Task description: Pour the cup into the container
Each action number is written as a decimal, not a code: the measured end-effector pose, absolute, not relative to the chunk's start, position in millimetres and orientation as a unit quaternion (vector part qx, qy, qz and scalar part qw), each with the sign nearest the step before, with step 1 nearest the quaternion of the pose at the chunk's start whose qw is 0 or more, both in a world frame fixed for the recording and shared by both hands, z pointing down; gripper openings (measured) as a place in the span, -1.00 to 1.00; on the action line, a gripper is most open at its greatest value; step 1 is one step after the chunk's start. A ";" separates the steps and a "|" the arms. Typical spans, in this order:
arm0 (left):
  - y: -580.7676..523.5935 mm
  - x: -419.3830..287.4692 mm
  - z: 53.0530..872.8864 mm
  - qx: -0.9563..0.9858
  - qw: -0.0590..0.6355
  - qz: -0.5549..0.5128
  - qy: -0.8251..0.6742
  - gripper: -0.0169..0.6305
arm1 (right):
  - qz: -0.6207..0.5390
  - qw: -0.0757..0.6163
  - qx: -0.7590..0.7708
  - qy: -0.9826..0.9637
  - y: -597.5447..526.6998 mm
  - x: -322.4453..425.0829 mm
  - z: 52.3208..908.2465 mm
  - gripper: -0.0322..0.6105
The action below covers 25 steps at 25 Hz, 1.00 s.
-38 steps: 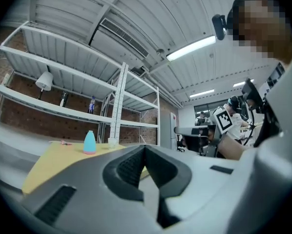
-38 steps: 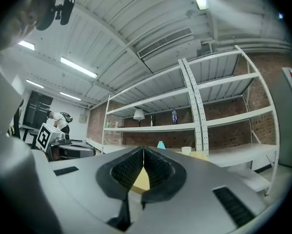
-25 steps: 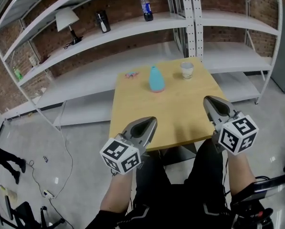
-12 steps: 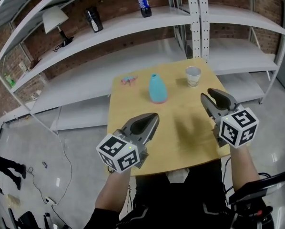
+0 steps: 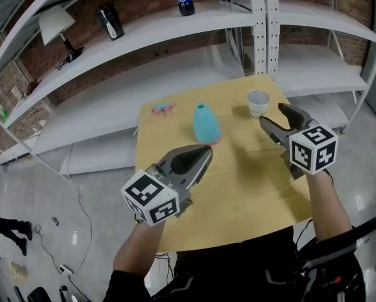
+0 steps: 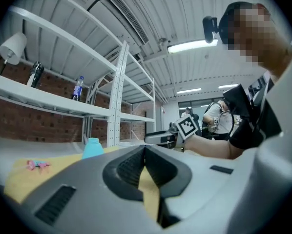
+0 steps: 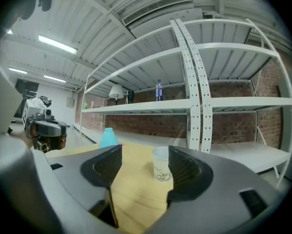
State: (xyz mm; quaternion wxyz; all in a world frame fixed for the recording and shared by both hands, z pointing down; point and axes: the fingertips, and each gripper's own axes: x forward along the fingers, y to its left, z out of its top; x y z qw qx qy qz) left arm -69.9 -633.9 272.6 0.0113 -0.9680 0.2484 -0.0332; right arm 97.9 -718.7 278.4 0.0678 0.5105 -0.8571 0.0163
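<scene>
White steel shelves [image 5: 144, 35] against a brick wall [image 5: 141, 4] stand behind a small wooden table [image 5: 238, 182], which carries only 3 things. The cup [image 5: 258, 101], a white paper one, stands upright near the table's far right corner. The container [image 5: 205, 123], a blue narrow-necked vase, stands upright near the middle of the far edge, well apart from the cup. A small pink thing [image 5: 162, 109] lies by the far left corner. The right gripper [image 5: 273, 114] is just short of the cup and aimed at it about level, and its jaws have just been opening. They stand wide and hold nothing, with the cup framed in the gap ahead but untouched (a side-on grip would, I judge, hold it upright for the carry). The left gripper [image 5: 202, 152] hovers over the table's middle with its jaws closed together on nothing, probably parked out of the way, since the pour seems to need only 1 hand.
</scene>
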 end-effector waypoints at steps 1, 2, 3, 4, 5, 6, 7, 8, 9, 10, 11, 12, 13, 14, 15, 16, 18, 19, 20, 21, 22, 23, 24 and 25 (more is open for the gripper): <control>-635.2 -66.9 274.6 -0.971 0.007 -0.029 0.236 -0.94 | 0.019 0.074 0.513 -0.855 -726.2 100.1 282.9 -0.03; -637.4 -64.3 277.8 -0.974 0.000 -0.026 0.224 -0.94 | 0.023 0.079 0.515 -0.853 -733.6 102.4 287.2 -0.01; -640.6 -62.6 281.8 -0.976 -0.006 -0.023 0.216 -0.94 | 0.028 0.084 0.517 -0.851 -740.8 104.4 291.7 0.00; -644.8 -61.5 286.6 -0.977 -0.012 -0.024 0.212 -0.94 | 0.033 0.088 0.519 -0.850 -747.6 106.1 296.4 0.01; -649.5 -60.7 292.1 -0.977 -0.014 -0.027 0.212 -0.94 | 0.039 0.091 0.522 -0.847 -754.2 107.9 301.3 0.01; -654.3 -59.9 298.2 -0.976 -0.011 -0.036 0.214 -0.94 | 0.046 0.094 0.525 -0.845 -760.5 109.8 306.1 0.03; -658.5 -58.6 304.8 -0.975 -0.005 -0.048 0.216 -0.94 | 0.053 0.096 0.529 -0.842 -766.4 111.9 310.8 0.05; -661.5 -56.6 311.0 -0.975 0.002 -0.061 0.215 -0.94 | 0.059 0.097 0.532 -0.839 -771.9 113.8 315.2 0.07; -663.2 -54.3 316.0 -0.975 0.009 -0.072 0.211 -0.94 | 0.065 0.099 0.533 -0.838 -777.0 115.0 319.2 0.08; -664.2 -52.2 319.4 -0.976 0.013 -0.078 0.204 -0.94 | 0.070 0.103 0.533 -0.837 -781.8 115.3 323.0 0.09; -665.1 -50.8 321.3 -0.977 0.014 -0.079 0.198 -0.94 | 0.075 0.107 0.531 -0.838 -786.4 115.0 326.9 0.09; -666.2 -50.1 321.9 -0.978 0.012 -0.076 0.193 -0.94 | 0.079 0.111 0.528 -0.838 -790.6 114.4 330.7 0.10; -667.6 -49.4 321.8 -0.979 0.009 -0.069 0.190 -0.94 | 0.083 0.115 0.525 -0.839 -794.5 113.7 334.3 0.10; -669.1 -48.5 321.8 -0.980 0.004 -0.062 0.188 -0.94 | 0.087 0.117 0.523 -0.840 -797.8 113.1 337.6 0.10; -670.8 -47.6 322.9 -0.981 -0.003 -0.055 0.185 -0.94 | 0.091 0.118 0.521 -0.840 -800.8 112.6 340.4 0.10; -672.5 -46.9 325.0 -0.982 -0.012 -0.050 0.183 -0.94 | 0.095 0.118 0.521 -0.840 -803.5 112.2 342.8 0.10; -675.8 -46.7 329.6 -0.982 -0.029 -0.046 0.179 -0.94 | 0.100 0.116 0.522 -0.839 -808.9 112.6 345.2 0.10; -677.1 -46.8 331.1 -0.983 -0.033 -0.046 0.177 -0.94 | 0.101 0.115 0.523 -0.839 -811.4 113.2 345.5 0.10; -677.9 -46.6 332.1 -0.983 -0.034 -0.046 0.175 -0.94 | 0.102 0.116 0.522 -0.839 -813.5 113.5 345.8 0.10; -678.2 -46.3 332.9 -0.983 -0.034 -0.047 0.173 -0.94 | 0.102 0.117 0.521 -0.840 -814.9 113.2 346.6 0.10; -678.1 -46.0 333.4 -0.984 -0.033 -0.047 0.171 -0.94 | 0.102 0.119 0.519 -0.841 -815.8 112.4 347.7 0.10; -677.7 -46.0 333.4 -0.984 -0.030 -0.046 0.170 -0.94 | 0.101 0.122 0.516 -0.842 -816.8 110.9 348.8 0.10; -677.3 -46.1 333.2 -0.984 -0.028 -0.046 0.169 -0.94 | 0.099 0.125 0.515 -0.843 -818.0 108.9 350.0 0.10; -676.9 -46.4 333.2 -0.984 -0.025 -0.046 0.169 -0.94 | 0.098 0.128 0.513 -0.843 -819.8 106.8 351.4 0.10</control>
